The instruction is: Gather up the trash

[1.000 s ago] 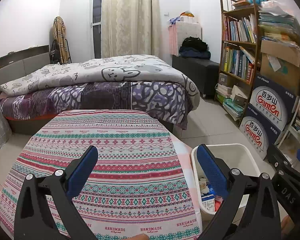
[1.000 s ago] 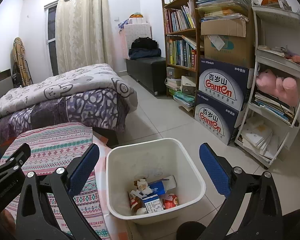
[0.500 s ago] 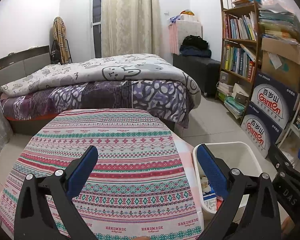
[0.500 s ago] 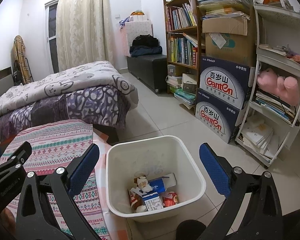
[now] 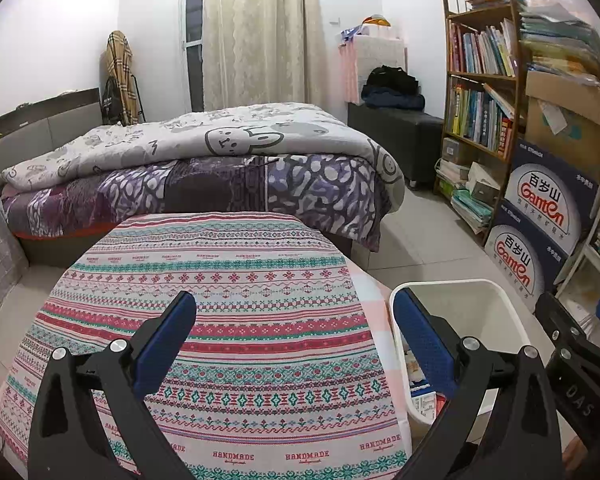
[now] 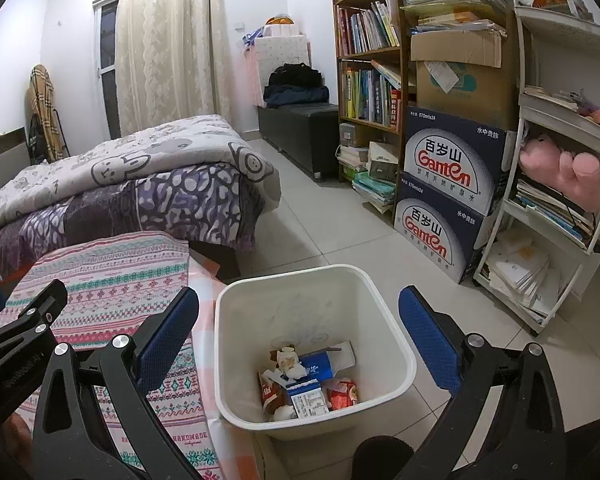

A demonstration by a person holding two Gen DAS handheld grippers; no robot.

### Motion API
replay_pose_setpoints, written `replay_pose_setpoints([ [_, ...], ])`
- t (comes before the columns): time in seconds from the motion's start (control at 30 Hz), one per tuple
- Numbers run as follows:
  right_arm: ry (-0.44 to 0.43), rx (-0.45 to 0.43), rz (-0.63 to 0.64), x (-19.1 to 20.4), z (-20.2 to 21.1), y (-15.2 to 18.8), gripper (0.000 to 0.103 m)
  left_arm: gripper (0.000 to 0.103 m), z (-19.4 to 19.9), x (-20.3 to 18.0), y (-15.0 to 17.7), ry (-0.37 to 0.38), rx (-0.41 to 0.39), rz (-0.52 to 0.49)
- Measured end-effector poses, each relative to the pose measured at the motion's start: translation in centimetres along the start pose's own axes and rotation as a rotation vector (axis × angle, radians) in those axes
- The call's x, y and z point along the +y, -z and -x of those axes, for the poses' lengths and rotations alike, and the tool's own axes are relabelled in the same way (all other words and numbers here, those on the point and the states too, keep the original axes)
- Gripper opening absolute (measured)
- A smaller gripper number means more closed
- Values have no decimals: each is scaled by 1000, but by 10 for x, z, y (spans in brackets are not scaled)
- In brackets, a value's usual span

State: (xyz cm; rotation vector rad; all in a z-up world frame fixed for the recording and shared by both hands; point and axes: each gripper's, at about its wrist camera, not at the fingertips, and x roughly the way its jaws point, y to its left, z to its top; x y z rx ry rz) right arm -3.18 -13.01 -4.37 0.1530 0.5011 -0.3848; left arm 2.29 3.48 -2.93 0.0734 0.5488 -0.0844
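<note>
A white trash bin point(image 6: 384, 300) stands on the tiled floor beside the table; it also shows in the left wrist view point(image 5: 496, 304). Cartons, wrappers and crumpled paper point(image 6: 308, 380) lie at its bottom. My right gripper point(image 6: 300, 336) is open and empty, held above the bin's opening. My left gripper point(image 5: 296, 332) is open and empty above the table's patterned cloth point(image 5: 228, 280), on which no loose item shows. Part of the right gripper shows at the left wrist view's right edge.
A bed with a purple and grey quilt point(image 5: 204, 160) stands behind the table. A bookshelf point(image 6: 368, 60), stacked water boxes point(image 6: 444, 184) and a white rack point(image 6: 560, 184) line the right wall. Tiled floor point(image 6: 340, 216) lies between them.
Both views have shifted only slightly. The bin sits a little higher in the right wrist view. Both grippers stay open and empty.
</note>
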Motion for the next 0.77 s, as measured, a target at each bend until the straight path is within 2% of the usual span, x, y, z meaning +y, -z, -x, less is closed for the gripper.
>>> replay_pose_setpoints([
  [0.3, 0, 2, 0, 0, 0, 1, 96, 91, -1, -2, 2, 22, -5, -12],
  [0.77, 0, 6, 0, -1, -1, 0, 96, 94, 0, -1, 1, 18, 0, -1],
])
